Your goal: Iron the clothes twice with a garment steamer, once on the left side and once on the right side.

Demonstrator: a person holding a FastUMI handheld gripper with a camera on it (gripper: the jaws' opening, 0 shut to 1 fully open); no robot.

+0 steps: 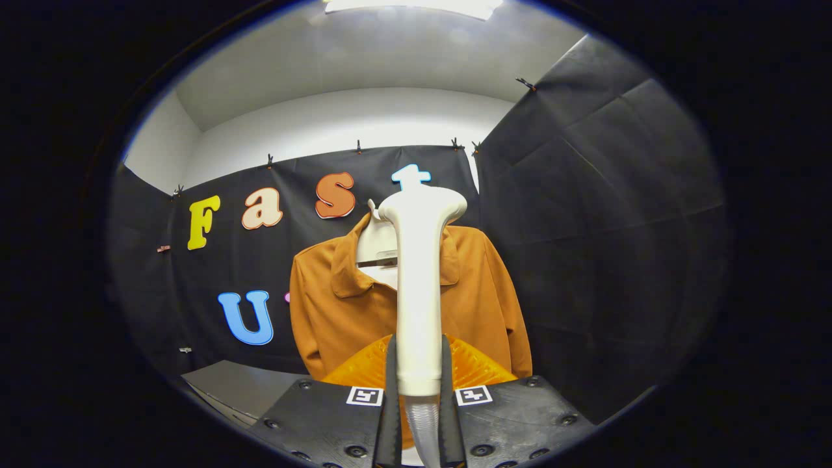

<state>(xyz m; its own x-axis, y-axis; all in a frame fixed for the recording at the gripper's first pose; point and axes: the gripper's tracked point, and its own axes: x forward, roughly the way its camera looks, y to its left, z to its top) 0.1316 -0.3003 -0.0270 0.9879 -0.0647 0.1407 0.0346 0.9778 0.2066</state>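
While the black booth wall (585, 214) closes in the scene on the far side and to the right, an orange jacket (344, 312) hangs against it, straight ahead of the fingers at about 12 o'clock. Its collar is folded open, and a pale hanger or form (376, 246) shows in the neck opening, with a small hook rising at its top. One sleeve drops at 10 o'clock from the fingers, the other at 2 o'clock, both hanging straight down. Above the cloth wall a white wall (351, 120) runs up to a bright ceiling light (416, 6).

Low at 9 o'clock from the fingers, a grey surface (240, 383) juts out in front of the cloth.

Standing upright in the middle is the white steamer (419, 286), its long handle rising from between the fingers and its head flaring out at the top, level with the jacket's collar and in front of it. I cannot tell whether the head touches the cloth. A ribbed grey hose (424, 422) leaves the handle's lower end and runs down between the fingers.

Both fingers (392, 396) press on the handle's base, one on each side, clamped on it. The gripper (419, 406) sits at 6 o'clock, with a square marker (364, 396) on each of its two plates.
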